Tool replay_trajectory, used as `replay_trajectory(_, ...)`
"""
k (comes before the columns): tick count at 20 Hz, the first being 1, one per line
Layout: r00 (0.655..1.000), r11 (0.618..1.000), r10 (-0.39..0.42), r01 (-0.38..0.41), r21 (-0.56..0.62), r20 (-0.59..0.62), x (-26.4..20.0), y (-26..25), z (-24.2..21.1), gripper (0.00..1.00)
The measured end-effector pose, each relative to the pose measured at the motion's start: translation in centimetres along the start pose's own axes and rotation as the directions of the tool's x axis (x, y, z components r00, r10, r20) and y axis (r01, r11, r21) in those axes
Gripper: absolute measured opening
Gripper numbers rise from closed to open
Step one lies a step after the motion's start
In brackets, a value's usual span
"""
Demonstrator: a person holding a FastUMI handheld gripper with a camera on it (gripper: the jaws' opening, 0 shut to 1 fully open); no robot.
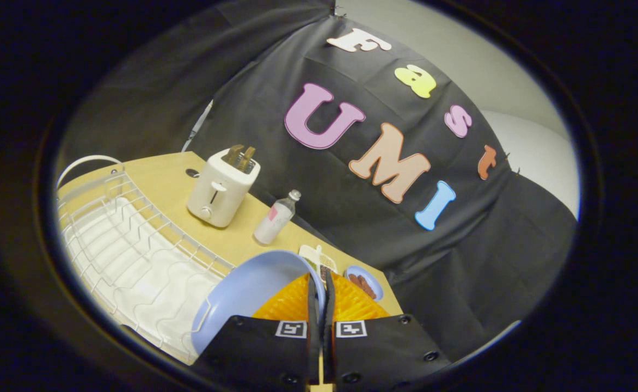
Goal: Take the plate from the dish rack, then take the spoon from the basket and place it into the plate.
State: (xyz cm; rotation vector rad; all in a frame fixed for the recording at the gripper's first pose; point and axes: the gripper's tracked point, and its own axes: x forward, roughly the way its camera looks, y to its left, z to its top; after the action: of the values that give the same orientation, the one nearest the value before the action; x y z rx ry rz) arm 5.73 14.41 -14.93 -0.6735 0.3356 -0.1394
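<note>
Both fingers of the tool (319, 283) clamp the blue plate's (243, 296) rim, lifted beside the white dish rack (134, 256).

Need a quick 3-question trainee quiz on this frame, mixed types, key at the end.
1. True or false: the gripper is shut on the blue plate.
2. What stands between the toaster and the basket? A) a mug B) a small bottle C) a pan
3. Fill in: the white dish rack sits on a ____ table.

Key: 1 true; 2 B; 3 wooden
</note>
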Motion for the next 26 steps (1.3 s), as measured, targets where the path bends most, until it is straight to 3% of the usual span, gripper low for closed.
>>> replay_trajectory(4,1.000,1.000,0.014,-0.014,-0.020,0.002,0.0,0.2,0.8,0.05)
replay_trajectory(6,0.999,0.998,-0.031,0.033,-0.057,0.035,-0.5,-1.3,2.0,0.05)
replay_trajectory(12,0.995,0.999,-0.033,0.034,-0.015,0.091,-0.7,-4.1,4.6,0.05)
replay_trajectory(19,0.999,0.996,-0.034,0.032,0.086,0.025,-2.3,-9.8,0.1,0.05)
replay_trajectory(26,0.997,0.979,-0.077,0.078,0.186,-0.013,-3.6,-17.3,-4.9,0.05)
